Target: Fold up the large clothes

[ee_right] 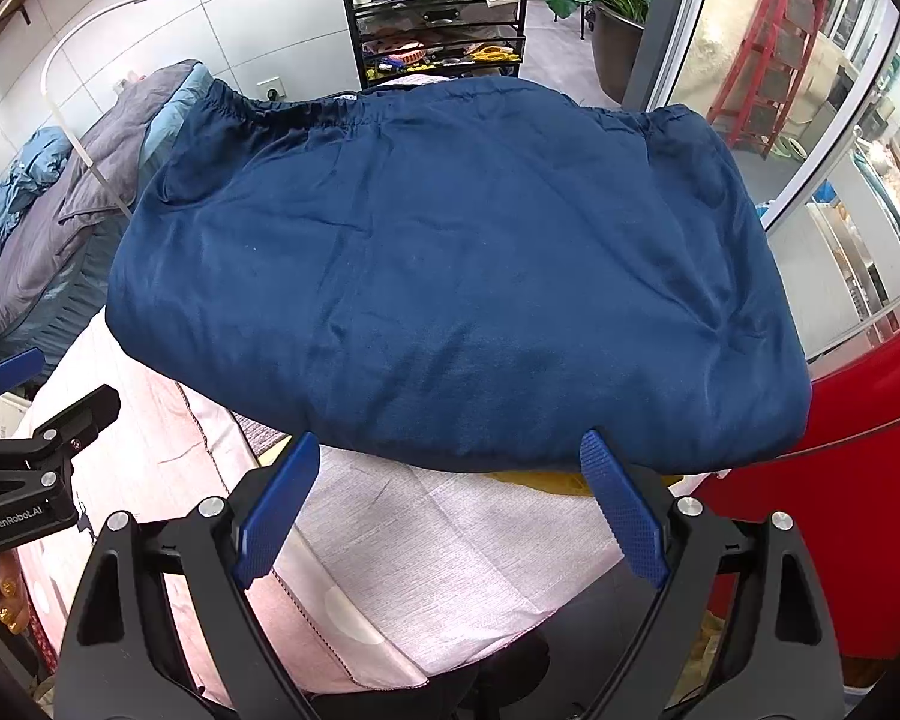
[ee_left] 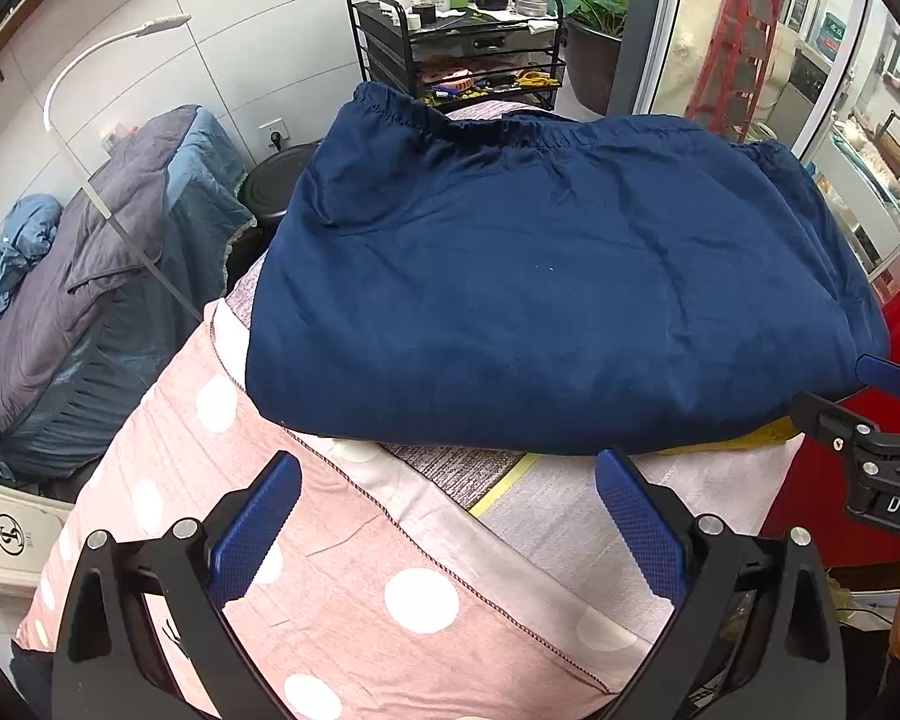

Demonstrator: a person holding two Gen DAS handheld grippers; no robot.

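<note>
Both claws stand wide and hold nothing: the left gripper [ee_left: 447, 507] and the right gripper [ee_right: 450, 489] each hang just short of the near edge of the navy garment [ee_right: 450, 276], side by side and pointing the same way.

That garment lies folded into a thick pad on the bedding-covered surface [ee_left: 354, 588], its long axis running left to right across both views, its elasticated hem along the far edge. It sits toward the right side of the surface, so the right gripper faces its near fold squarely, with its right fingertip [ee_right: 594, 450] all but at the cloth. The left gripper stands nearer the pad's left half, over the pink polka-dot cover. Judging by this, either claw could reach the near edge, the right one first.
</note>
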